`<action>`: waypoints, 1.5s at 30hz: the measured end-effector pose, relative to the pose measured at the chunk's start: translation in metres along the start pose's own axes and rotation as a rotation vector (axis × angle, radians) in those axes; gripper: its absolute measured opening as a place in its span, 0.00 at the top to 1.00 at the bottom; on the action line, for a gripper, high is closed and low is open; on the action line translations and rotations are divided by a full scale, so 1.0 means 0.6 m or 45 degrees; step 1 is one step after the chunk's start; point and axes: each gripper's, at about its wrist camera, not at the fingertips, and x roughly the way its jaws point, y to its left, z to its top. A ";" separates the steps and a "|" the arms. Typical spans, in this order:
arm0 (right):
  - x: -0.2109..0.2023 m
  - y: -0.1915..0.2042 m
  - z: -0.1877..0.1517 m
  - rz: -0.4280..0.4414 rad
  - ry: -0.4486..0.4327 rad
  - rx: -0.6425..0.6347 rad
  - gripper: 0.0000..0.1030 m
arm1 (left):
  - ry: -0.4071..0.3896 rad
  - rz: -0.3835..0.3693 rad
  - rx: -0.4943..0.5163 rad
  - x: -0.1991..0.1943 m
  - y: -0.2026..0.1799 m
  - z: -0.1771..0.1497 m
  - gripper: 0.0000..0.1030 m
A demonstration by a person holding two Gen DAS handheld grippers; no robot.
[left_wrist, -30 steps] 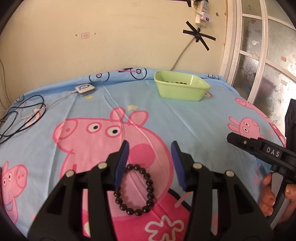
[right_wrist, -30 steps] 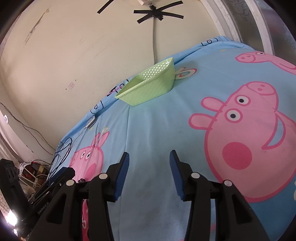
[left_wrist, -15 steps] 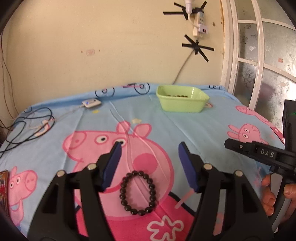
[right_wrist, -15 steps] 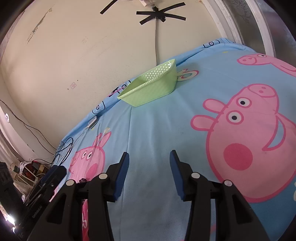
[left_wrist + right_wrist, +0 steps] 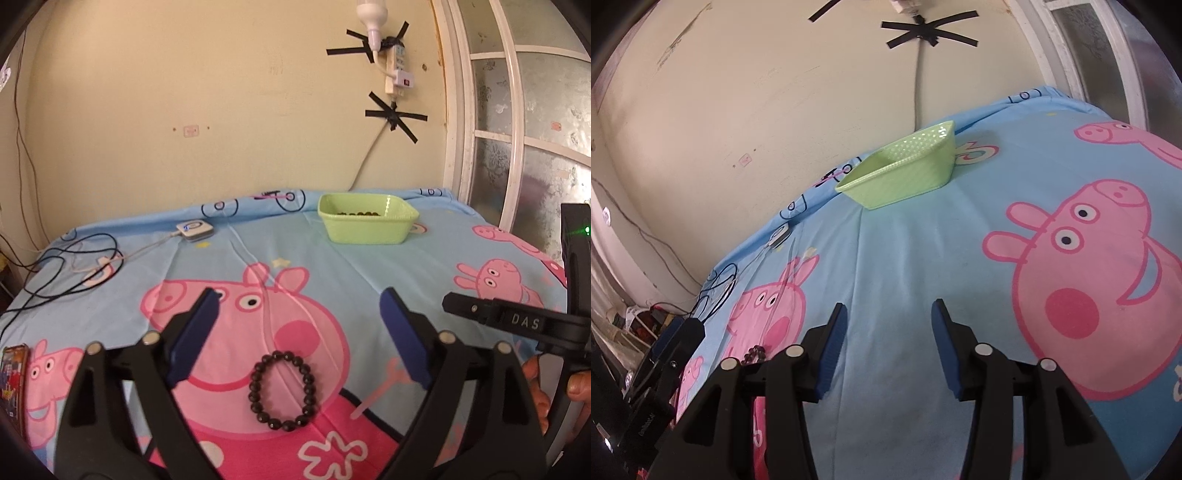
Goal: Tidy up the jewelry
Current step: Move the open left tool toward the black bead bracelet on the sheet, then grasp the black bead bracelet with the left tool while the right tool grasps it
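Along the far left edge of my left wrist view a phone (image 5: pixel 13 384) lies flat on the blue cartoon-pig sheet (image 5: pixel 388 280) that covers the surface. Just beyond it, black cables (image 5: pixel 62 273) loop across the cloth, and a thin white lead runs from them to a small white device (image 5: pixel 194 229) with a blue light near the back edge.

My left claw (image 5: pixel 299 332) is open, its two blue pads spread wide and holding nothing. Between and slightly below the pad tips, the black beaded bracelet (image 5: pixel 282 395) lies flat as a closed loop on the big pink pig print, touching neither pad. In the right wrist view only a few of its beads show, past the left finger's black arm.

Further right and toward the wall, a light green basket (image 5: pixel 365 223) sits on the sheet, well apart from the bracelet. Small dark beads rest on its floor; I cannot tell what piece they belong to. Above it, a white power strip (image 5: pixel 397 70) is fixed to the cream wall with crossed black tape, its cord dropping behind the surface.

My right claw (image 5: pixel 888 347) is also open and empty, hovering over bare blue cloth with the basket ahead of it. At the right edge of the left view, fingers (image 5: pixel 580 384) wrap that tool's black handle.
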 end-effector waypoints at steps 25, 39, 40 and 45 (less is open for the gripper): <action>-0.064 0.070 -0.031 0.196 -0.034 -0.297 0.28 | 0.224 -0.080 -0.286 0.000 0.146 0.001 0.16; 0.057 0.161 -0.032 0.258 0.428 -0.645 0.93 | 0.582 -0.295 -0.244 0.050 0.127 -0.042 0.48; 0.067 0.173 -0.028 0.256 0.436 -0.682 0.94 | 0.603 -0.308 -0.236 0.057 0.121 -0.046 0.51; 0.110 0.213 -0.011 0.280 0.488 -0.769 1.00 | 0.643 -0.207 -0.138 0.067 0.102 -0.057 0.75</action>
